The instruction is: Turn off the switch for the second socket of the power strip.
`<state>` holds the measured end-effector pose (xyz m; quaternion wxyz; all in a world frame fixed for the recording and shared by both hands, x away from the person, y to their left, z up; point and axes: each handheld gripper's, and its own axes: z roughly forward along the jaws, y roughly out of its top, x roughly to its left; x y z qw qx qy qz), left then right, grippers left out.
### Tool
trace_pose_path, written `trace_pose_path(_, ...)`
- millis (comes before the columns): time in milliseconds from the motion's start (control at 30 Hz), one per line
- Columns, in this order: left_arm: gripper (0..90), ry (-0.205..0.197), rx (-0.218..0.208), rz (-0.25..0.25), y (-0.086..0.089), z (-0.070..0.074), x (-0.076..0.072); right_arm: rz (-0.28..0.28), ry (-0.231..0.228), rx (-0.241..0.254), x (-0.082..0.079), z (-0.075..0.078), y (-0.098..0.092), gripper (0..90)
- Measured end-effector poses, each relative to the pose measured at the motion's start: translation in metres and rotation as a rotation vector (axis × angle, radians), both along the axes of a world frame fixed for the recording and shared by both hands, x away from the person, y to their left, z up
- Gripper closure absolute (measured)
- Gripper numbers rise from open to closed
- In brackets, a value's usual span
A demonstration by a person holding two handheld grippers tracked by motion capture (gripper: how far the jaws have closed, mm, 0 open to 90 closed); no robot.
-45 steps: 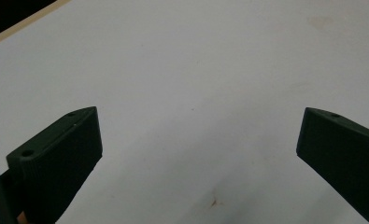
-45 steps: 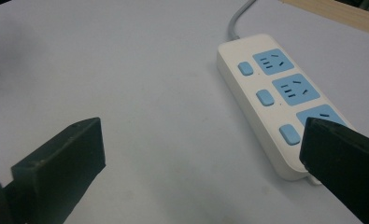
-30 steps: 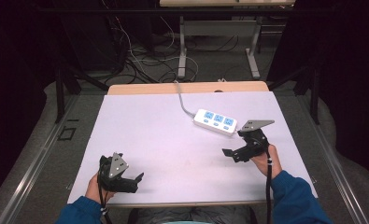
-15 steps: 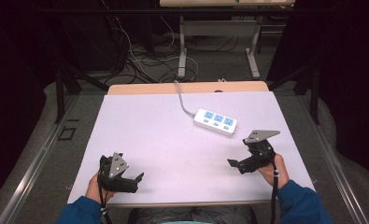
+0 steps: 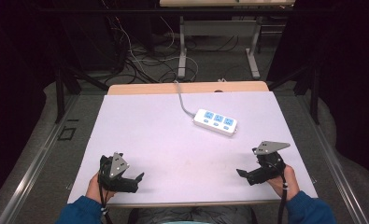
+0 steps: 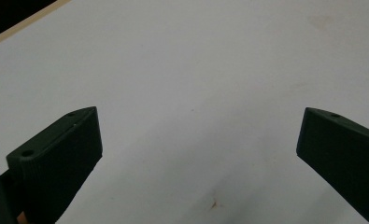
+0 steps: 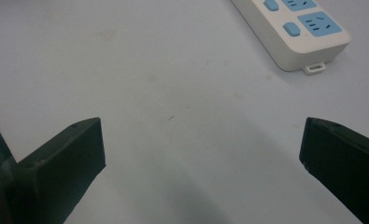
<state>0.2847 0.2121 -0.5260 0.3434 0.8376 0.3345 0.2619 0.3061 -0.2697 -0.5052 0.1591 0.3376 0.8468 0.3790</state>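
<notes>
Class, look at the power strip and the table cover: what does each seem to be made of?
Power strip: probably moulded plastic, smooth white body with blue socket faces and rounded edges. Table cover: a matt white sheet, perhaps laminate or vinyl, flat, faintly stained; a wood-coloured edge shows at its far side.

A white three-socket plastic power strip (image 5: 216, 122) lies on the flat white-topped desk (image 5: 163, 135), right of centre toward the far edge, its cord running back over that edge. The left hand-held gripper (image 5: 136, 179) sits at the near left corner, the right hand-held gripper (image 5: 242, 173) at the near right, well apart from the strip.
</notes>
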Motion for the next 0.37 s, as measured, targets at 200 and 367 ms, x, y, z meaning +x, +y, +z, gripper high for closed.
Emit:
trace_pose_path(200, 0.1, 0.003, 0.003, 0.002, 0.0005, 0.0001, 0.0003, -0.001, -0.011, -0.005, -0.0093, -0.0047, -0.0021, 0.0)
trace_pose_path(367, 0.0, 0.006, 0.013, 0.001, 0.0006, 0.0001, 0.0009, 0.008, -0.026, 0.004, -0.0098, -0.0048, -0.0034, 0.0)
